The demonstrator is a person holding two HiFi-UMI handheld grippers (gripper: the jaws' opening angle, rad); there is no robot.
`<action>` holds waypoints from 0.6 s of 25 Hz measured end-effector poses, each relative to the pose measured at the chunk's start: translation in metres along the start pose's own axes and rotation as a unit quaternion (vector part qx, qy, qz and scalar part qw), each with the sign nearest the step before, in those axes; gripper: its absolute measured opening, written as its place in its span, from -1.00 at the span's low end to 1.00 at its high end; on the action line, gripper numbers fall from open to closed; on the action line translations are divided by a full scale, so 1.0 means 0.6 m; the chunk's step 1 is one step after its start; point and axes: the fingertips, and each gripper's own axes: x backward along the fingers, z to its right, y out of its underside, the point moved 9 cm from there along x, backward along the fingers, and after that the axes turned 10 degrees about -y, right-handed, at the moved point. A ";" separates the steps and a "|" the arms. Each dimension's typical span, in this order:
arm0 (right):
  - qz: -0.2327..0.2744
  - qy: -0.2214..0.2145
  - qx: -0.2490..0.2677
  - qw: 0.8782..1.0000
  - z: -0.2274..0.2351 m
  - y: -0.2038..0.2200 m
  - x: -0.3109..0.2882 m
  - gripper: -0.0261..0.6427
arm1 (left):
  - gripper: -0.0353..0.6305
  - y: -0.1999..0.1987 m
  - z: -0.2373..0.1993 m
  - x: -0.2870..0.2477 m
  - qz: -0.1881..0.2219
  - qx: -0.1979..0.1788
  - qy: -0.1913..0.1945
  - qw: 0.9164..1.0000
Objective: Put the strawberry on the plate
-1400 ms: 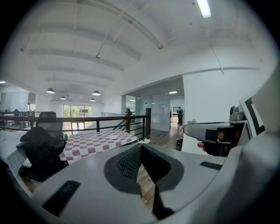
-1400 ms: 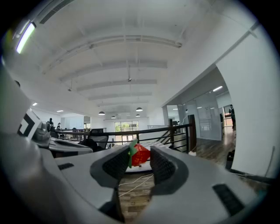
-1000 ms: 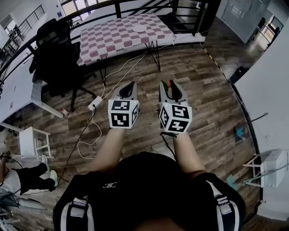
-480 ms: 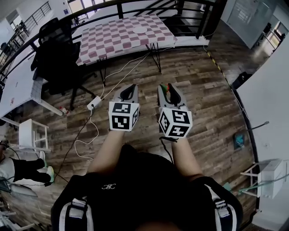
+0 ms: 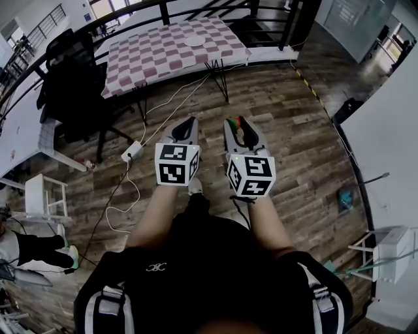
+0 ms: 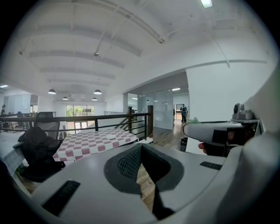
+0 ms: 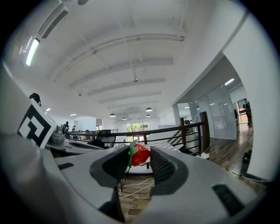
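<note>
While looking steeply down over a dark plank floor (image 5: pixel 294 130), starting at the far left and picking out a black office chair (image 5: pixel 72 78) draped in dark cloth, parked beside a white desk (image 5: pixel 26 130). Below that, catching a small white stand (image 5: pixel 46 196) on the boards. Moving right, spotting a white power strip (image 5: pixel 131 151) on the floor, with a pale cable (image 5: pixel 176 104) trailing up toward the worktop (image 5: pixel 150 62). Noting the red-and-white checked cloth there, set against a black railing (image 5: pixel 130 16), and a white plate (image 5: pixel 194 41) resting on the far side of it, well apart from both grippers.

Now the left gripper (image 5: pixel 189 124), held out front over the floor, marker cube (image 5: pixel 176 164) facing the camera: fingers (image 6: pixel 127 163) pressed together at the tips, gripping nothing, pointing toward the checked worktop.

Just beside it, holding out the right gripper (image 5: pixel 242 128), fingers (image 7: pixel 162 165) clamped on the strawberry (image 7: pixel 140 154), red body pinched between the pads, green leaves turned toward the left-hand pad. Carrying the fruit in the air above the floor, nowhere near the plate yet.

Finishing far right: glimpsing a small teal item (image 5: pixel 346 194) by the white wall, too small to identify, and a white rack (image 5: pixel 392 246).
</note>
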 end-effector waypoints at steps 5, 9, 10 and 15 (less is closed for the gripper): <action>-0.008 -0.004 0.016 1.000 0.021 -0.006 -0.069 -0.45 | -0.90 -0.010 -0.029 -0.066 0.001 0.009 0.004 1.000; -0.013 -0.002 0.013 1.000 0.054 -0.017 -0.143 -0.45 | -0.90 -0.032 -0.058 -0.137 0.001 0.009 0.013 1.000; -0.014 0.000 0.014 1.000 0.060 -0.020 -0.162 -0.45 | -0.90 -0.038 -0.068 -0.155 0.002 0.011 0.014 1.000; -0.015 0.003 0.018 1.000 0.089 -0.040 -0.258 -0.45 | -0.90 -0.076 -0.121 -0.236 0.009 0.012 0.014 1.000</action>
